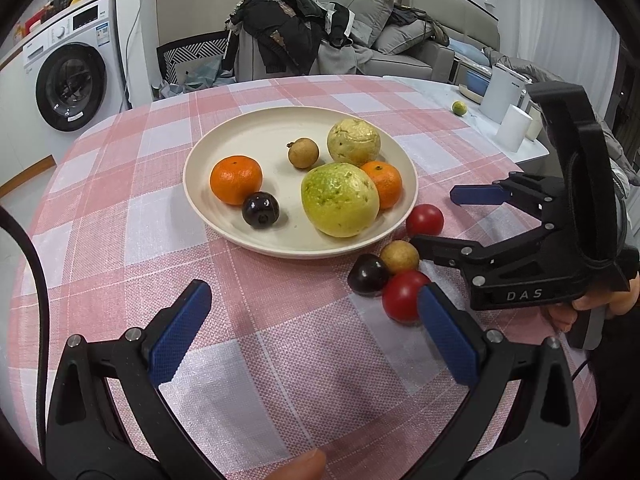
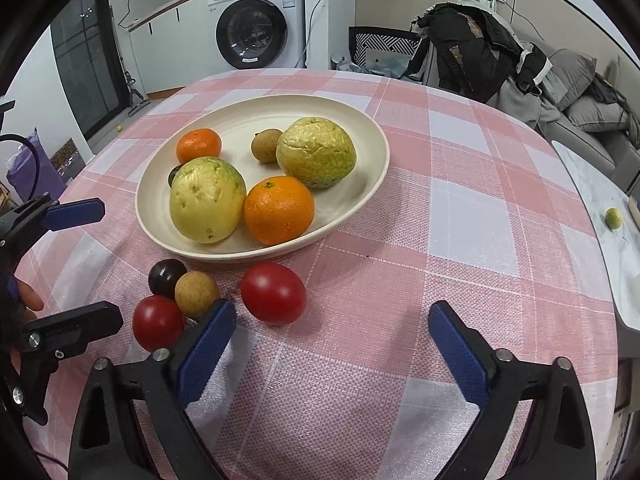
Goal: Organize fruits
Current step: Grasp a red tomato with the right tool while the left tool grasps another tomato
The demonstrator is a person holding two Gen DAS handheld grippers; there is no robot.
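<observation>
Resting on a pink-and-white checked tablecloth (image 1: 280, 320), a cream plate (image 1: 224, 216) carries six fruits: two yellow-green guavas (image 1: 340, 200), two oranges (image 1: 236, 180), one small brown fruit (image 1: 303, 153) and one dark plum (image 1: 260, 210). Four more fruits lie on the cloth just beside the near rim of the plate: a red tomato (image 2: 273, 293) apart from the others, and a cluster of a second tomato (image 2: 157, 322), a brown fruit (image 2: 197, 294) and a dark fruit (image 2: 166, 277), which touch one another.

The left gripper (image 1: 316, 320) stands with its jaws wide apart over bare cloth, nothing between the blue pads. The right gripper (image 2: 332, 336) also has its jaws spread and grips nothing; the lone tomato sits just ahead of its gap, near its left pad.

The left wrist view alone shows the right gripper from the side (body marked "DAS"), with its lower finger (image 1: 436, 246) close above the cluster. The plum on the plate is plainly seen there; in the right wrist view it is mostly hidden behind a guava. Only the right wrist view shows the lone tomato's position relative to the right pads.
</observation>
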